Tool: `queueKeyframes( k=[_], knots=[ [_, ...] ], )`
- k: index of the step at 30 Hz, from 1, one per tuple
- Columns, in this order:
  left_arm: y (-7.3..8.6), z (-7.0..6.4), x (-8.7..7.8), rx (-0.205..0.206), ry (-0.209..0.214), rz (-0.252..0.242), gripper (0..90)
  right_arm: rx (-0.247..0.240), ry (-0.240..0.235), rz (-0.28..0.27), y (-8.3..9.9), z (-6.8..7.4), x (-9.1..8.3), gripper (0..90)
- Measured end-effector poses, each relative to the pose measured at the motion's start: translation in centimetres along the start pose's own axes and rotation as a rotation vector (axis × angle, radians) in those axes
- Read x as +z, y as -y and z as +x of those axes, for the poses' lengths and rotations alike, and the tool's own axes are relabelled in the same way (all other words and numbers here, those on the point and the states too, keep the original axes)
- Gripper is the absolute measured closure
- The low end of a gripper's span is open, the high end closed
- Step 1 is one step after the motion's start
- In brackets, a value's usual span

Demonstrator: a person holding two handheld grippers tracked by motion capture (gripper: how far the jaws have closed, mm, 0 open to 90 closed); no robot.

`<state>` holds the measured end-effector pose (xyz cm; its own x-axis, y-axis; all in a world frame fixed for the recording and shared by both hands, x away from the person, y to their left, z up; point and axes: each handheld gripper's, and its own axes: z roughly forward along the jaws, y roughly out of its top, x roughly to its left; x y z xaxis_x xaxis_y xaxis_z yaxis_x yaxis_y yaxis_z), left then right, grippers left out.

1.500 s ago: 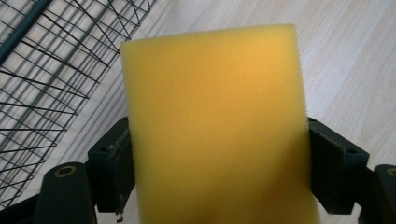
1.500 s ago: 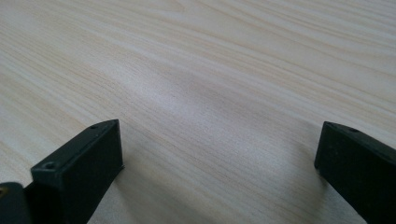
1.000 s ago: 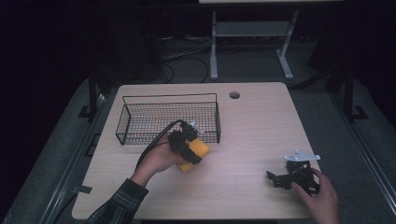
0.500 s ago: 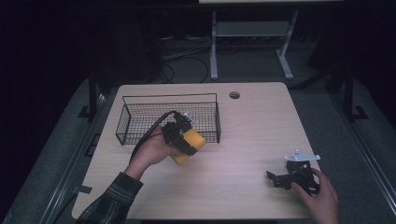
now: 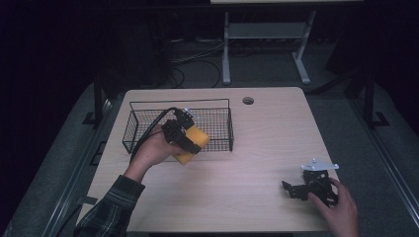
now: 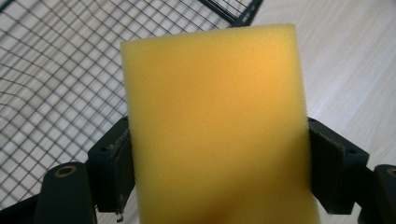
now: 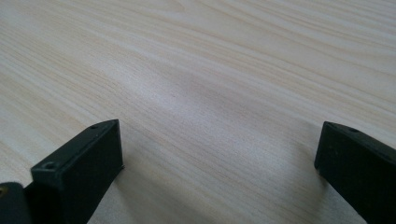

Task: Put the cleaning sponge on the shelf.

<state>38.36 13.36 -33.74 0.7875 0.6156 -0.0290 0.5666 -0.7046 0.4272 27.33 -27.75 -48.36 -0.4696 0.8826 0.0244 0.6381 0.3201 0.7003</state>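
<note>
Since a second ago my left gripper (image 5: 190, 140) has carried the yellow sponge (image 5: 191, 144) from the bare table toward the wire basket (image 5: 148, 121); it is now raised against the basket's near wall, by its right end. My right gripper (image 5: 299, 189) has not shifted, low on the table (image 5: 257, 143), well apart from the basket on its right.

Left jaws pressed onto the sponge, one on each flank, set about as wide as the block. In the left gripper view the sponge (image 6: 215, 126) stands up between the black pads, basket mesh (image 6: 51, 70) behind it at left, pale table at right.

Right jaws spread wide, nothing between them, tips just above the tabletop (image 7: 210, 93).

Sponge: rectangular slab, fine open-cell foam, matte, edges square. Basket: thin black wire, small square grid, rectangular, heavier rim wire. Table: pale wood-grain laminate, rounded corners, round cable hole (image 5: 248, 100) beyond the basket's far right corner.
</note>
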Motion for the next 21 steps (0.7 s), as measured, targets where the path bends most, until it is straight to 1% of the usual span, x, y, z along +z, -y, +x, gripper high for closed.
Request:
queueKeyframes(
  k=[5,6,8,16,18,19,21],
  knots=[
    [0.0,0.9,-0.5,-0.016,-0.012,-0.005,21.5,0.001,-0.001,0.001,0.0,0.0,0.0,0.2],
    [0.0,0.9,-0.5,-0.016,-0.012,-0.005,21.5,0.001,-0.001,0.001,0.0,0.0,0.0,0.2],
    [0.1,1.5,-0.7,-0.027,-0.022,-0.008,21.5,0.002,-0.002,0.001,0.0,0.0,0.0,0.2],
    [0.2,3.1,-1.2,-0.054,-0.044,-0.015,21.6,0.002,-0.001,0.001,0.0,0.0,0.0,0.2],
    [0.2,3.2,-1.2,-0.057,-0.047,-0.015,21.5,0.002,-0.001,0.001,0.0,0.0,0.0,0.2],
    [0.2,3.6,-1.3,-0.068,-0.052,-0.020,21.6,0.002,-0.001,0.001,0.0,0.0,0.0,0.2],
    [0.2,4.0,-1.4,-0.071,-0.059,-0.024,21.6,0.002,-0.001,0.001,0.0,0.0,0.0,0.2]
  ],
)
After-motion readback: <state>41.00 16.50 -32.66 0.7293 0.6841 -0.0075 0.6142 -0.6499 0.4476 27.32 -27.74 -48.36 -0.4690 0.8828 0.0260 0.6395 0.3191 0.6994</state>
